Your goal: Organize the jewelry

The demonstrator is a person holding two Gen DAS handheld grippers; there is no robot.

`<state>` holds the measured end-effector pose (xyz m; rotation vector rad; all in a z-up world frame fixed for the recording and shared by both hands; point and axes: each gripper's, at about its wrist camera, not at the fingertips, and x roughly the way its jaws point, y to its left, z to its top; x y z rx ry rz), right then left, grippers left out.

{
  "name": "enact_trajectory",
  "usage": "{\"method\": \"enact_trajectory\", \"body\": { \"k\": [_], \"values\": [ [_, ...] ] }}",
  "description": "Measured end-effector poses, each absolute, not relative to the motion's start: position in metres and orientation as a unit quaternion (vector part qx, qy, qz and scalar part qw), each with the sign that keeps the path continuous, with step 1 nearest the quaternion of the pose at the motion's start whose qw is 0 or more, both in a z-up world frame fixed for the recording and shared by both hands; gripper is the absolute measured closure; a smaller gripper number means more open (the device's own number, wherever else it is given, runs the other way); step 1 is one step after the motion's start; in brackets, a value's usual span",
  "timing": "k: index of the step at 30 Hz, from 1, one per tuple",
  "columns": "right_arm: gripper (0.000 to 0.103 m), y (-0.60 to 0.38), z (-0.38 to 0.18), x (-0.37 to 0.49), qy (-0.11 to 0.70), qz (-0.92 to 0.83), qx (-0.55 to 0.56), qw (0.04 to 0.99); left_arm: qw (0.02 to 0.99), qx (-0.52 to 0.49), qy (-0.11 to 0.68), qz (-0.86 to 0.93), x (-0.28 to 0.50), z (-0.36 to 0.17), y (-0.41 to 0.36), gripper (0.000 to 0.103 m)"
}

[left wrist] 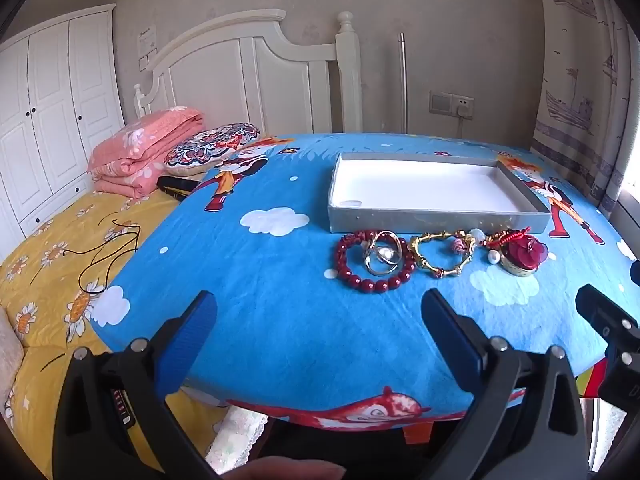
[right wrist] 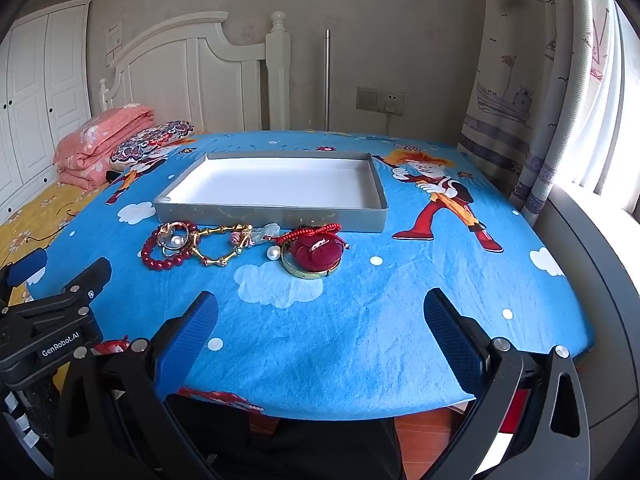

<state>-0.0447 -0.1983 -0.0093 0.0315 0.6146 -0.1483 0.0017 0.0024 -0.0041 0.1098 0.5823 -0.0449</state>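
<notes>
A shallow grey box [left wrist: 436,219] [right wrist: 272,213] with a white inside stands empty on the blue cartoon tablecloth. In front of it lies a row of jewelry: a dark red bead bracelet [left wrist: 372,283] [right wrist: 166,262], a gold ring piece with a pearl [left wrist: 383,256] [right wrist: 173,239], a gold bamboo-style bangle [left wrist: 442,270] [right wrist: 216,260], a loose pearl [left wrist: 493,257] [right wrist: 273,254] and a red flower ornament on a gold base [left wrist: 522,258] [right wrist: 314,258]. My left gripper [left wrist: 320,312] and right gripper [right wrist: 322,312] are both open and empty, hovering near the table's front edge.
The round table [right wrist: 400,340] fills the middle. A bed with a yellow floral cover [left wrist: 52,264], a folded pink quilt [left wrist: 140,156] and a patterned cushion [left wrist: 212,146] lies at the left. A curtain and window [right wrist: 560,120] are at the right.
</notes>
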Motion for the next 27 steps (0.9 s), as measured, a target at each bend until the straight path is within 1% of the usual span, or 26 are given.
{"method": "enact_trajectory", "body": {
  "k": [27],
  "values": [
    [0.007, -0.1962, -0.0103, -0.0452, 0.304, -0.073, 0.014, 0.950, 0.953, 0.041, 0.299, -0.035, 0.0033, -0.0019, 0.0081, 0.004]
  ]
}}
